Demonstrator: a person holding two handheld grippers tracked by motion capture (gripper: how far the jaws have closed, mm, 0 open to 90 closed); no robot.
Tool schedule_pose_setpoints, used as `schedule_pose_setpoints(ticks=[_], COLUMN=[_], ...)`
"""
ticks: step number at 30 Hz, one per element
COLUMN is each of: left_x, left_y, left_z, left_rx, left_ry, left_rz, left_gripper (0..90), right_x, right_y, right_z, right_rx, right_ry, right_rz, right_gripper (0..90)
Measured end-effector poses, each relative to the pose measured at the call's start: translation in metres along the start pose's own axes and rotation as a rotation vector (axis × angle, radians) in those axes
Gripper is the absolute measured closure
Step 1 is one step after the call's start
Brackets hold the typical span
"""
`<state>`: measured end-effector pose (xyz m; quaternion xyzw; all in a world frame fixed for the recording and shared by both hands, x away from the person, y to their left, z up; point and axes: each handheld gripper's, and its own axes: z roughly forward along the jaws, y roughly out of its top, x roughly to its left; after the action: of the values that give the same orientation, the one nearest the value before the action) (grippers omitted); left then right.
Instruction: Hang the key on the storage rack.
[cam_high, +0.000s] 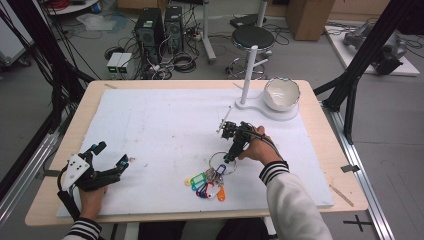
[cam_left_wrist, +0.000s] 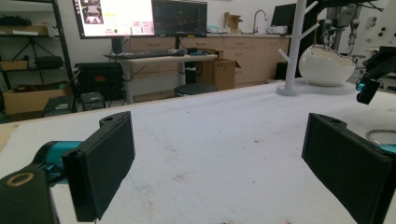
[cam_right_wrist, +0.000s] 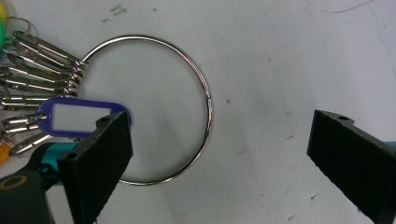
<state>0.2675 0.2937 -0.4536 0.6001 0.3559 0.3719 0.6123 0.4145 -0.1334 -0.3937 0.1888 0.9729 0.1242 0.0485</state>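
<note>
Steel key ring (cam_right_wrist: 154, 109) with coloured tags (cam_high: 206, 184) lies flat near the tabletop's (cam_high: 165, 125) front edge, right of centre, your right hand-held gripper (cam_high: 230, 159) poised over it with jaws wide, one inside the ring, nothing clamped; your left hand-held gripper (cam_high: 111, 154) rests open near the front-left corner.

A lab: computer towers (cam_high: 159, 30), floor cables (cam_high: 180, 62), monitors (cam_left_wrist: 140, 17), shelving (cam_left_wrist: 28, 51).

High view overhead, facing forward-down; right tool view close above key ring (cam_right_wrist: 149, 109); left view table-level.
</note>
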Motion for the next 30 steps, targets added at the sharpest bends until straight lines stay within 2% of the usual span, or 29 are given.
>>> schedule_pose_setpoints(ticks=[11,14,16,20,30], left_x=[0.0,0.0,0.0,0.0,0.0], left_y=[0.0,0.0,0.0,0.0,0.0], left_z=[0.0,0.0,0.0,0.0,0.0], left_rx=[-0.002,-0.002,-0.002,-0.002,-0.002], left_ry=[0.0,0.0,0.0,0.0,0.001], left_rz=[-0.002,-0.002,-0.001,-0.001,0.0], left_gripper=[9.8,9.9,9.8,9.9,9.9], right_x=[0.002,0.001,0.001,-0.001,-0.001], right_y=[0.006,0.008,0.01,0.013,0.017], right_z=[0.006,0.007,0.006,0.005,0.01], right_rx=[0.058,0.068,0.081,0.072,0.111], right_ry=[0.031,0.02,0.017,0.036,0.033], right_rz=[0.005,-0.009,-0.002,0.012,-0.01], right_gripper=[25.6,30.6,34.2,43.2,54.3])
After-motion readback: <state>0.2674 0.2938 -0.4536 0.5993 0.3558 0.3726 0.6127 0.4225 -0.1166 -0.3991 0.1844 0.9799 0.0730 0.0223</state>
